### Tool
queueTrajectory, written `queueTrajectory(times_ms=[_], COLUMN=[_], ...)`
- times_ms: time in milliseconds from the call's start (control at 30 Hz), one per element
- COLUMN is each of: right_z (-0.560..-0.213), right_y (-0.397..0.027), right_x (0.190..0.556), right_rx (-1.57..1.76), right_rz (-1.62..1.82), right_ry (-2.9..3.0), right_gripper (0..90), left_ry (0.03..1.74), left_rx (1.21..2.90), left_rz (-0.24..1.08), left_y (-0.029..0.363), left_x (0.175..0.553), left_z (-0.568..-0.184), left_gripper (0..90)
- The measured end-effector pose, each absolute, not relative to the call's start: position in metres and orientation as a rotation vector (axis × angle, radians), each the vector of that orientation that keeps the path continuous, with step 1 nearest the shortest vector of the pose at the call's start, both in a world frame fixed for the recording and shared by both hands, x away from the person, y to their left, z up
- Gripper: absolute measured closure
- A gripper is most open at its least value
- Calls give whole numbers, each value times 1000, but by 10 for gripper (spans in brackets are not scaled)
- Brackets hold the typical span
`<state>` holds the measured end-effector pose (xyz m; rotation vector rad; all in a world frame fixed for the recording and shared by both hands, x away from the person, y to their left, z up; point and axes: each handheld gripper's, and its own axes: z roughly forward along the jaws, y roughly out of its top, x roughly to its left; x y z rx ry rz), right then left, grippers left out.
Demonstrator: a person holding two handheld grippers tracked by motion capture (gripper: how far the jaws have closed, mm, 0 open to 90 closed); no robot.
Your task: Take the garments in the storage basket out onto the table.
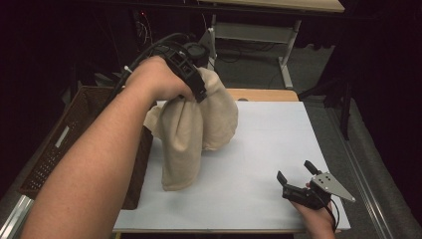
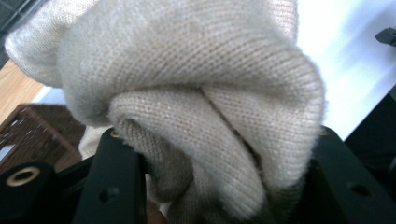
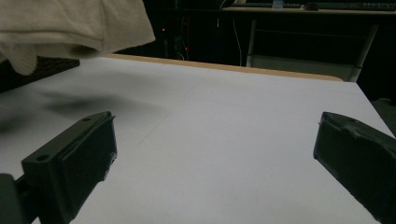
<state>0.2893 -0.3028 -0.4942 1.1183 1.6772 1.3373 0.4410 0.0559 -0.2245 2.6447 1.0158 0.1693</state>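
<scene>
Here, left tool [image 1: 198, 94] pinching bunched beige knit cloth [image 1: 191, 132], its length hanging straight down, right tool [image 1: 297, 176] spread

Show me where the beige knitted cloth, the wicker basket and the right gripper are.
beige knitted cloth [image 1: 181, 144], high view, hanging fold.
wicker basket [image 1: 59, 144], high view, side wall.
right gripper [image 1: 296, 173], high view, between its open jaws.
</scene>
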Motion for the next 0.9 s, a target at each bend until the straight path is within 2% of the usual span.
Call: queueTrajectory(times_ms=[433, 900], right_z=[-495, -496], right_y=[-303, -301], right_x=[290, 290], right_rx=[1121, 1122], right_rz=[1337, 1335], right_ry=[1681, 1690], right_gripper=[0, 0], left_ry=[953, 916], left_rx=[2452, 2259], left_rz=[147, 213], left_y=[61, 75], left_x=[431, 418], left_z=[-307, -356], left_gripper=[502, 501])
